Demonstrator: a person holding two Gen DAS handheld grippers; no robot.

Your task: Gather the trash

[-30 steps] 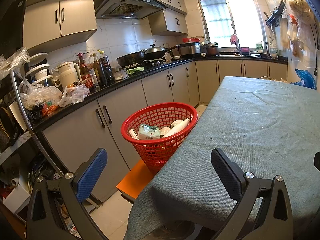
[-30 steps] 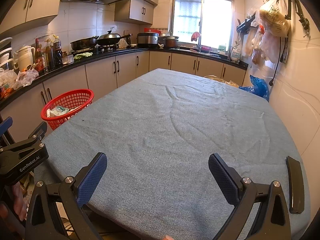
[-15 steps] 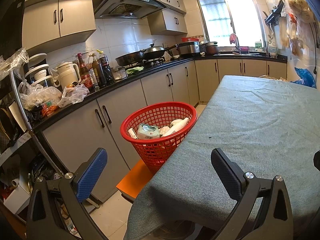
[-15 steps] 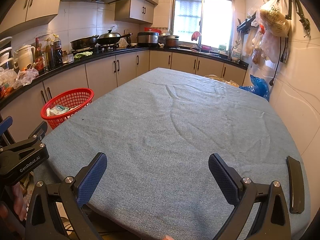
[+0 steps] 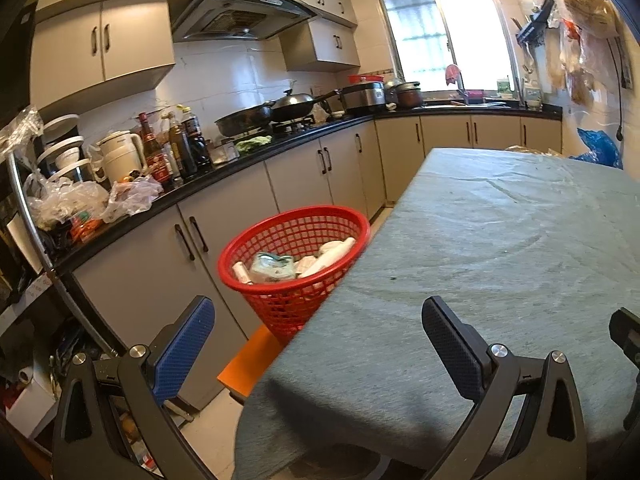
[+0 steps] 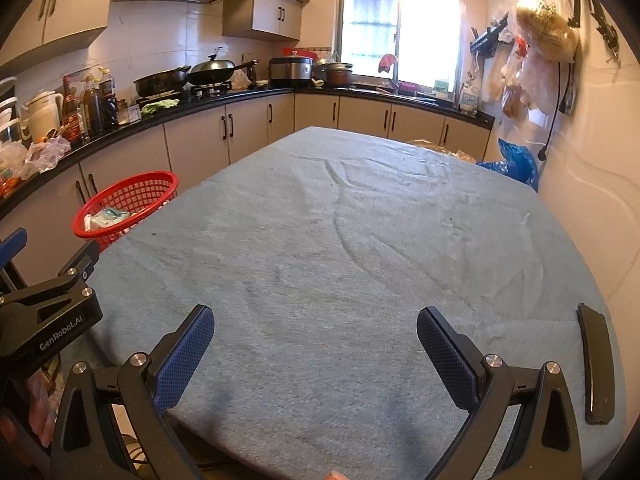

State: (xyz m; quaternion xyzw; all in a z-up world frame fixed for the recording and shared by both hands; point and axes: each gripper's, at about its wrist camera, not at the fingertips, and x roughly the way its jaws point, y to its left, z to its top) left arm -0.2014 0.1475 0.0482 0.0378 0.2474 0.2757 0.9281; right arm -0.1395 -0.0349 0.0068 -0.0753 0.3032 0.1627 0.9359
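Note:
A red mesh basket (image 5: pixel 294 256) stands on an orange stool (image 5: pixel 250 360) beside the table's left edge and holds several pieces of white and green trash (image 5: pixel 272 268). It also shows in the right wrist view (image 6: pixel 126 204). My left gripper (image 5: pixel 318 344) is open and empty, at the table's near left corner, short of the basket. My right gripper (image 6: pixel 316 352) is open and empty above the near edge of the table (image 6: pixel 360 240), which has a grey-green cloth. The left gripper's body (image 6: pixel 44 320) shows at the left of the right wrist view.
A dark flat object (image 6: pixel 596 364) lies on the table's near right corner. A black counter (image 5: pixel 200 184) with bottles, kettle, pans and plastic bags runs along the left and back. A blue bag (image 6: pixel 514 162) sits past the table's far right. Bags hang on the right wall (image 6: pixel 536 40).
The left wrist view has shifted slightly; the basket sits a little lower and nearer in it. Both grippers stay open and the right view is unchanged.

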